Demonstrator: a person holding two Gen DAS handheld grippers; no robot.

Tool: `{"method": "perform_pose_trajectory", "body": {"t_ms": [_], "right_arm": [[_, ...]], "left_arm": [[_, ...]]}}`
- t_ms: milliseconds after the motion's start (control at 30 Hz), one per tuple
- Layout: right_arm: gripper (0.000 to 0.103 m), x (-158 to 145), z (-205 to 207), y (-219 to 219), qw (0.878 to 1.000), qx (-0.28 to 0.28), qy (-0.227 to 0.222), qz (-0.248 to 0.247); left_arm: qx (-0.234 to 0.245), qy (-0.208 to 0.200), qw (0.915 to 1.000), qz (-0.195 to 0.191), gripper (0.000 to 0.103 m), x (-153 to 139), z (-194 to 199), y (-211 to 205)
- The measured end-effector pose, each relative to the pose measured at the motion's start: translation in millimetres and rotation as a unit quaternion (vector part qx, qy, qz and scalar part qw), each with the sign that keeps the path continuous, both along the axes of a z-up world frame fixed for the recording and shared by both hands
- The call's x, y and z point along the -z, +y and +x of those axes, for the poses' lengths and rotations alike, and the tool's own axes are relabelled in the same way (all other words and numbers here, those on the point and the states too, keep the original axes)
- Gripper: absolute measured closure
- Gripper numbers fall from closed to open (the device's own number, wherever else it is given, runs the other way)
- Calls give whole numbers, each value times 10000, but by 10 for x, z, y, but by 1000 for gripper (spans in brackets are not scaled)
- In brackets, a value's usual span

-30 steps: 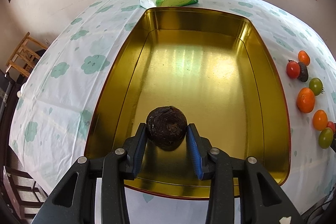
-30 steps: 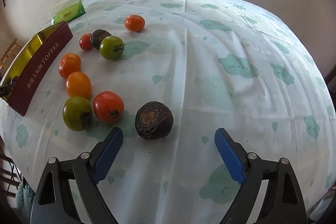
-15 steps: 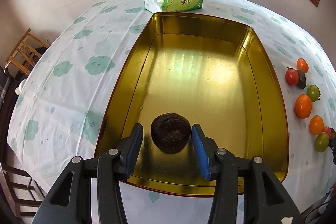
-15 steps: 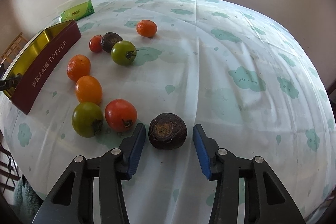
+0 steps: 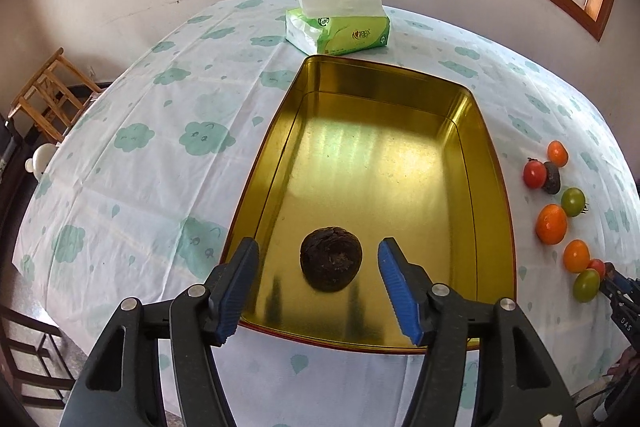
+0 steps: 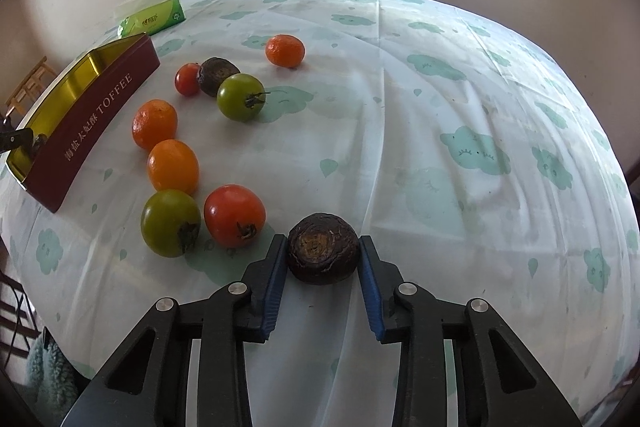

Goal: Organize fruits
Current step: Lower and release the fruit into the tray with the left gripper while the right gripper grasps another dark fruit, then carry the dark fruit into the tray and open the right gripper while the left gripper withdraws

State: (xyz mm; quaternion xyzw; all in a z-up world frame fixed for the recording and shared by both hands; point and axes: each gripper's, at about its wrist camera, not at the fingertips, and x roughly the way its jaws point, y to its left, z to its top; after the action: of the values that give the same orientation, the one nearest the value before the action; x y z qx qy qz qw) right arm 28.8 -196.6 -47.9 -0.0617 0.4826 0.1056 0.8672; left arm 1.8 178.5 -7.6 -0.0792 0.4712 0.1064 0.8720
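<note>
Two cameras, one on each of my grippers, look down at a table covered in a white cloth (image 6: 440, 99) printed with green clouds.

My left gripper (image 5: 318, 281) hangs over the near end of a gold-lined tin (image 5: 400, 171). Its jaws are opening, and its blue pads (image 5: 396, 287) stand clear on either side of a dark brown fruit (image 5: 331, 264) that rests on the tin's floor, touching neither pad. This view alone shows the tin's whole bare inside, with a green tissue pack (image 5: 338, 23) just beyond its far end. The loose fruit appears only as a small column near the picture's right edge, where the tip of my right gripper (image 5: 612, 277) also shows.

My right gripper (image 6: 323, 259) is pinched on a second dark brown fruit (image 6: 323, 249) that sits on the cloth, a pad pressed against each side. Only this view shows the loose fruit clearly: a red tomato (image 6: 235, 215) and a green tomato (image 6: 171, 223) side by side to the left of my pinched fruit, two orange fruits (image 6: 173, 166) behind them, then a small red tomato (image 6: 187, 79), a third dark fruit (image 6: 218, 75) and another green tomato (image 6: 241, 103) clustered together, and an orange fruit (image 6: 285, 51) farthest back. From here the tin shows its maroon outer wall lettered TOFFEE (image 6: 96, 119).
</note>
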Motion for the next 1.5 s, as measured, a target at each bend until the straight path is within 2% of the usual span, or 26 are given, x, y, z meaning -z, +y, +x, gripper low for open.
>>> {"method": "perform_pose_trajectory", "body": {"t_ms": [633,867,1133,1333,1500], "right_arm": [[67,-314,-13,42,9997,1,-225,-27],[67,-505,102,223,9992,-183,-336,72],[67,-766,224,857,9934,-924,-509,448],[67,-867,302,1495,9840,-1574,-493,669],[67,-869,375,2032,9751,-2070,-430,664]], "left_arm": [[-38,-141,9997,-196,42,-72,-55,50],[-108,-217,9994,-239,39,-125,-98,101],[-348,-285,9986,-274,29,-201,-201,252],[-649,-330,9969,-312,27,-228,-306,424],[-872,-364,9948,-380,26,-238,-412,543]]}}
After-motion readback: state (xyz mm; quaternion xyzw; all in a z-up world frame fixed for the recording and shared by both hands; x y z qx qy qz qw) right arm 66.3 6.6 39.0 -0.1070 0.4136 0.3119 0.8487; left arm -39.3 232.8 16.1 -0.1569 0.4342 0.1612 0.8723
